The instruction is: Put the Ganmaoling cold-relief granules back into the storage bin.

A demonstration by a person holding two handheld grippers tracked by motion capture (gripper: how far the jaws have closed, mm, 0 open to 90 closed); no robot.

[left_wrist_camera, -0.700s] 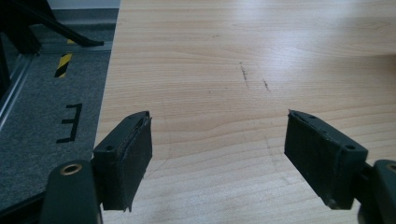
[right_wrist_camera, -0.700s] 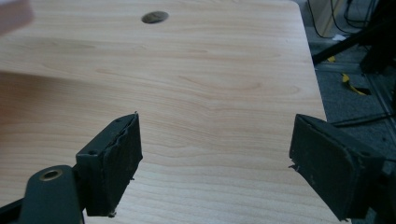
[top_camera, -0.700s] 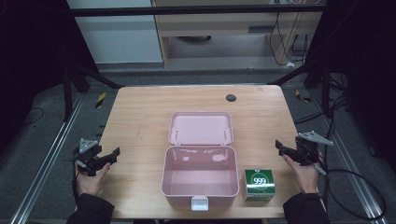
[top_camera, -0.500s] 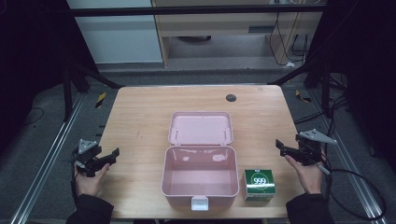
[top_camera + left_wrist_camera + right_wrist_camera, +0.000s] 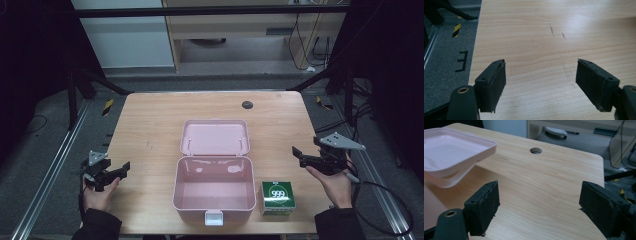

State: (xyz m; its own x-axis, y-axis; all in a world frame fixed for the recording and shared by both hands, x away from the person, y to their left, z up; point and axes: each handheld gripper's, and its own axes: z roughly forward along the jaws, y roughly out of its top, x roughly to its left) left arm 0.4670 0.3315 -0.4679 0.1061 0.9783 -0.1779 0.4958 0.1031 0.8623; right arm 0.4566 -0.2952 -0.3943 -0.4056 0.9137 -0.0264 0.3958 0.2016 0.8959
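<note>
A pink plastic box [image 5: 214,200] stands open at the table's middle front, empty inside. Its lid [image 5: 215,137] lies back flat behind it, and the lid's edge [image 5: 454,152] juts into the right gripper view at upper left. A small green carton marked 999 [image 5: 278,196] sits just right of the box. My left gripper [image 5: 121,170] hovers open at the table's left edge, its jaws wide over bare wood [image 5: 541,75]. To the right of the box, my right gripper [image 5: 300,156] is also open, with nothing between its pads [image 5: 540,202].
A round cable hole [image 5: 247,104] is set in the wooden tabletop [image 5: 150,125] at the back right, and appears beyond the right jaws [image 5: 535,150]. Grey floor with a yellow-black marker [image 5: 456,30] lies past the table's left edge. Metal frame rails flank the table.
The right gripper has risen slightly and drifted a little outward. The left gripper has barely shifted. Both stay open, and the box and carton have not moved.
</note>
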